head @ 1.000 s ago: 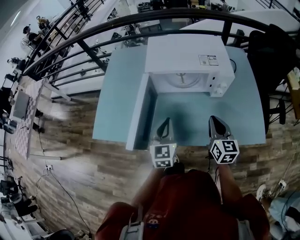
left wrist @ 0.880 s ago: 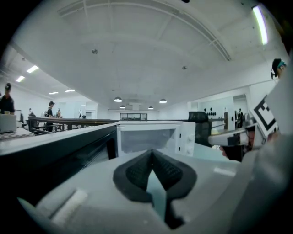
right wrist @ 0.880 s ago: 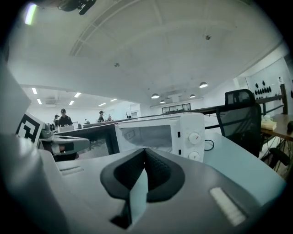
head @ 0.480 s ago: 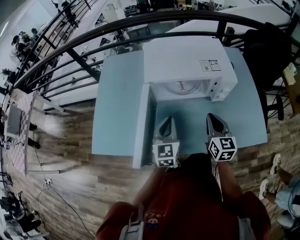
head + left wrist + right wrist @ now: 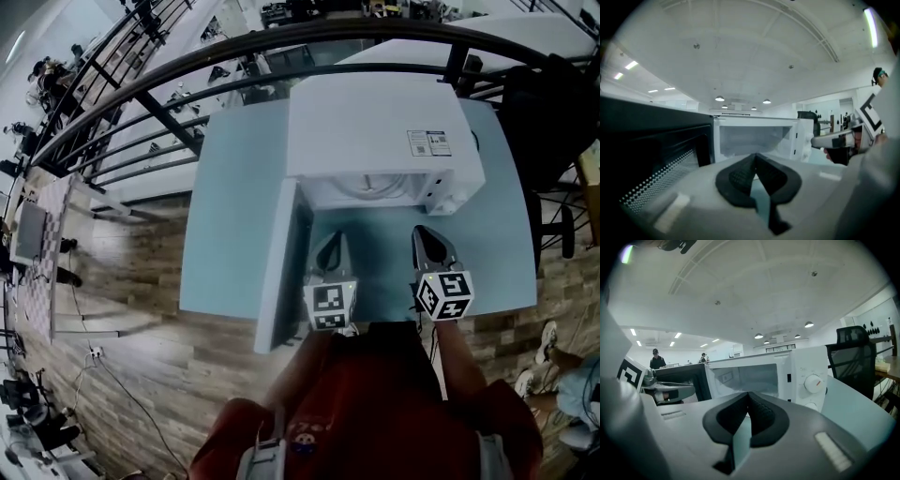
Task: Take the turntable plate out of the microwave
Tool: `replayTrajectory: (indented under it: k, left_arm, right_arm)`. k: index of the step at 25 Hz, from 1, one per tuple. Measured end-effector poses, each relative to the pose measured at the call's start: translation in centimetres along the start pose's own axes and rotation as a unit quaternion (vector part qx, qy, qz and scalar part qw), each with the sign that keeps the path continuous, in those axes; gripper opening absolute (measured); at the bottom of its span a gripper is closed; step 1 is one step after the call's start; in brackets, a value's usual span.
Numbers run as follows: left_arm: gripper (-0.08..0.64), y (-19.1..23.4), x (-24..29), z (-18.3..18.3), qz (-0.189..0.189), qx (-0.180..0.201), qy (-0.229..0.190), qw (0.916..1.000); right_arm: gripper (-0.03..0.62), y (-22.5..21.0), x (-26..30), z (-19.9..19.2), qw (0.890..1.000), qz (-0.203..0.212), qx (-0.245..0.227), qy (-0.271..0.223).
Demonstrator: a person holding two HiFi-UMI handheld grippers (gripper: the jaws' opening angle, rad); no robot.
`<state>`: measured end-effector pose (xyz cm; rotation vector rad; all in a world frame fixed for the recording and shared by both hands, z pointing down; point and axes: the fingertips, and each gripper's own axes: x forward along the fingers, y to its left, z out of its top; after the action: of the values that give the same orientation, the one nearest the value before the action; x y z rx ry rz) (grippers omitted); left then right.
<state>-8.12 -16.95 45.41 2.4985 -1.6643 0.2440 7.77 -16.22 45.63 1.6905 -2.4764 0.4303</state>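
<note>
Your left claw (image 5: 332, 238) and right claw (image 5: 427, 235) were pressed together, empty, before the open white microwave (image 5: 375, 122) on the table (image 5: 234, 187), the pale round turntable plate (image 5: 369, 185) lying inside.

An open-plan lab or workshop: cluttered equipment benches (image 5: 309, 11) beyond the black railing (image 5: 309, 36) at twelve o'clock, office chair (image 5: 553, 112) at two, floor cables (image 5: 94, 361) at eight.

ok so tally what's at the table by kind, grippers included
microwave: 1
turntable plate: 1
table: 1
grippers: 2 (left gripper, right gripper, jaws together on both)
total: 5
</note>
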Motion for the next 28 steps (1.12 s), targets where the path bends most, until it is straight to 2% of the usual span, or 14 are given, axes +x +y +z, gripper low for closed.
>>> replayTrajectory:
  k: [6, 15, 21, 22, 23, 28]
  left_arm:
    - [0.0, -0.7, 2.6, -1.0, -0.006, 0.002, 0.031, 0.9995]
    - [0.002, -0.9, 5.8, -3.9, 0.001, -0.018, 0.062, 0.9979]
    - [0.003, -1.1, 7.6, -5.2, -0.007, -0.108, 0.08, 0.9909]
    - [0.01, -1.2, 7.9, -5.4, -0.008, -0.121, 0.083, 0.9891]
    - [0.048, -1.2, 8.3, -5.7, -0.008, -0.132, 0.086, 0.9874]
    - [0.071, -1.6, 10.4, -6.6, -0.015, -0.202, 0.088, 0.9752]
  right_arm:
    - [0.0, -1.3, 1.7, -0.5, 1.0, 0.017, 0.009, 0.015]
    - [0.0, -2.1, 2.6, -2.3, 0.999, 0.023, 0.023, 0.033]
    - [0.0, -3.4, 2.7, -3.5, 0.998, 0.02, 0.034, 0.046]
    - [0.0, -3.6, 2.8, -3.5, 0.998, 0.02, 0.035, 0.047]
    - [0.0, -3.8, 2.9, -3.6, 0.998, 0.021, 0.035, 0.048]
    - [0.0, -4.4, 4.0, -3.7, 0.998, 0.03, 0.033, 0.054]
